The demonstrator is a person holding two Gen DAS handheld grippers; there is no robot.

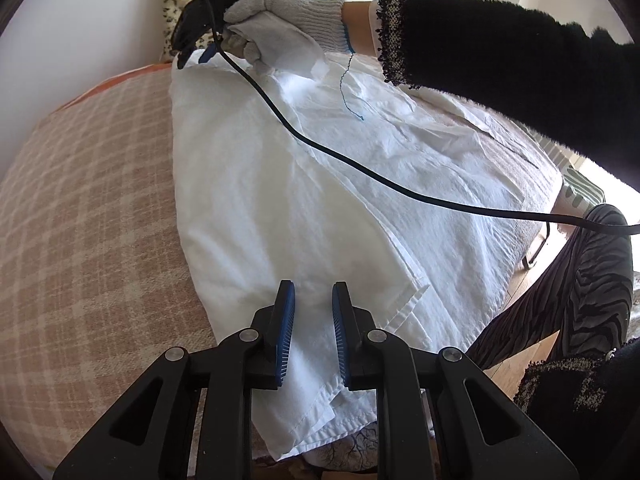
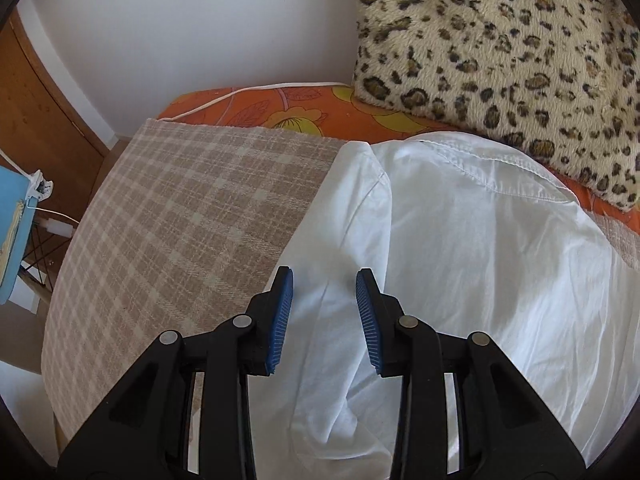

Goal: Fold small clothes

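Note:
A white garment (image 1: pixel 320 184) lies spread over the checked blanket (image 1: pixel 88 208), its left side folded along a straight edge. My left gripper (image 1: pixel 313 292) sits low at the garment's near hem, and white cloth fills the narrow gap between its blue pads. In a gloved hand (image 1: pixel 272 28), my right gripper (image 1: pixel 194 59) is at the garment's far corner. In the right wrist view, the right gripper (image 2: pixel 324 280) stands open just above the garment (image 2: pixel 480 260), over its folded left edge and a sleeve, and its pads press on nothing.
A black cable (image 1: pixel 360 164) trails across the garment from the right gripper. A leopard-print cushion (image 2: pixel 500 52) lies on an orange sheet (image 2: pixel 280 108) at the bed's head. A person's striped leg (image 1: pixel 580 280) stands beside the bed. A blue chair (image 2: pixel 12 232) is off the bed's left side.

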